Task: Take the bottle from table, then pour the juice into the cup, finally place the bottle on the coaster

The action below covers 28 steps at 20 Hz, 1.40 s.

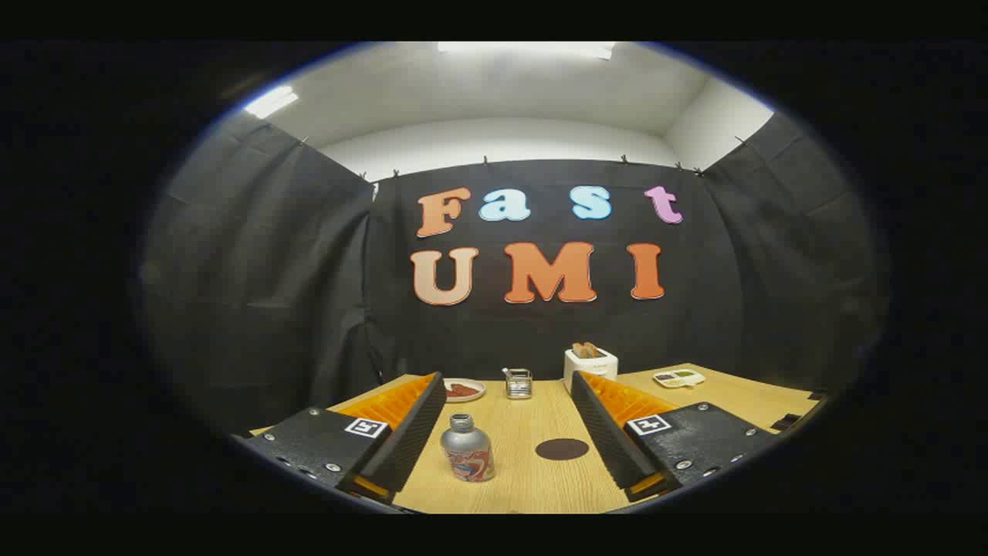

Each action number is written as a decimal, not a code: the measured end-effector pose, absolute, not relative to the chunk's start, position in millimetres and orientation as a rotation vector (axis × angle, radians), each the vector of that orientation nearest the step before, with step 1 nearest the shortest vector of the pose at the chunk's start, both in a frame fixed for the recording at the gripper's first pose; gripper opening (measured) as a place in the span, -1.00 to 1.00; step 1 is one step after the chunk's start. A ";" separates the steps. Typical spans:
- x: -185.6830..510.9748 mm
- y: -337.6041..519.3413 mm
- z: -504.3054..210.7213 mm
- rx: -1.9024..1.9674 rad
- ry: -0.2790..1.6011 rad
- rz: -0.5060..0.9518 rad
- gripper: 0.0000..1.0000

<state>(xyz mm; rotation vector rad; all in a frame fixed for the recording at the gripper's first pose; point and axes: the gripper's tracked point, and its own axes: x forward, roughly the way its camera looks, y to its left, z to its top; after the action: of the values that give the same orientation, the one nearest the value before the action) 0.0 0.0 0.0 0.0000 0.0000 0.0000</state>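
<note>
Jaws of the gripper (509,432) stand wide apart and hold nothing, hovering above the bench (532,486). Between them, nearer the left finger, the bottle (467,449) stands upright and untouched; the dark round coaster (562,449) lies just beside it toward the right finger. Beyond sits the cup (518,383), with a plate (464,389), a toaster (590,364) and a tray (678,378) further back. Off-centre as it is, the left finger may nudge the bottle and topple it; its rounded metal body looks slippery under a shallow grip.

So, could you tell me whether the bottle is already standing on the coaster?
No, the bottle stands on the bare table beside the dark round coaster, between the open tongs.
</note>
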 end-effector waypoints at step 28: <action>24.5 18.8 -67.6 0.006 0.055 -0.078 0.93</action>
<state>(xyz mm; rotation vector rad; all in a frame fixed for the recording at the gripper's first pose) 24.5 18.8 -67.6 0.0059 0.0545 -0.0782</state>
